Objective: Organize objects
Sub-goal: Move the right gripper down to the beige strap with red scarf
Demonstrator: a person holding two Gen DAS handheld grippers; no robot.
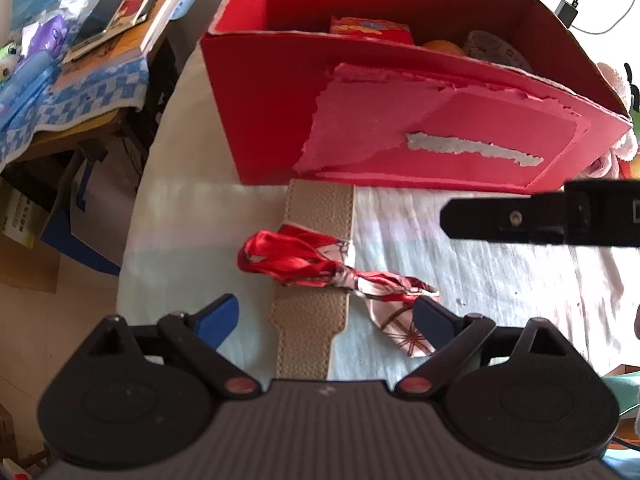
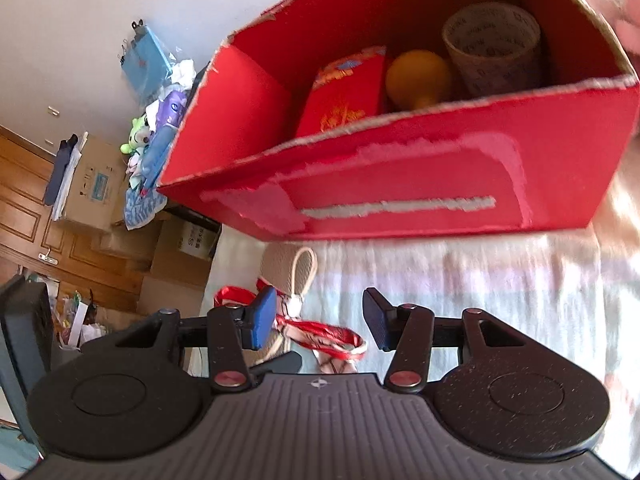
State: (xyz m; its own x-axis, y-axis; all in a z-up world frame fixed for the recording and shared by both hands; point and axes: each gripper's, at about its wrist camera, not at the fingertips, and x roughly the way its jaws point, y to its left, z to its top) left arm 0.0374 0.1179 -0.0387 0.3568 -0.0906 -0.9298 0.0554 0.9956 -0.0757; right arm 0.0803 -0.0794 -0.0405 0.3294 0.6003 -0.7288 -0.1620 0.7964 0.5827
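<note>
Two grippers up, both spread wide w/ nothing between the pads. My left gripper [image 1: 326, 320] hangs over a beige leather strap [image 1: 316, 280] lying on the pale striped cloth [image 1: 500, 280]; the strap runs from under my cam up to the base of the red cardboard box [image 1: 280, 92]. Knotted round the strap is a red-and-white patterned scarf [image 1: 320, 264], the shiny red loops bunched left of it and the tail going right, its end near my right-hand blue pad [image 1: 434, 322].

Right gripper [image 2: 320, 320] pokes in from the right edge of the left cam, as a black bar, near the box front. From its own cam the same scarf [image 2: 332, 336] sits low between the fingers, not touched by either pad as far as I can tell. Pale cord loop [image 2: 304, 276] lies just past it, toward the box.

Box stands on the cloth, open top, front face torn w/ paper peeled off. Inside: red packet w/ gold print [image 2: 344, 96], an orange round thing [image 2: 418, 76] beside it, then a roll of printed tape [image 2: 494, 52] at the right end.

Left of the bed, a side table w/ blue checked cloth [image 1: 92, 96] carries stacked books [image 1: 132, 20] and a phone [image 1: 100, 16] on top.
</note>
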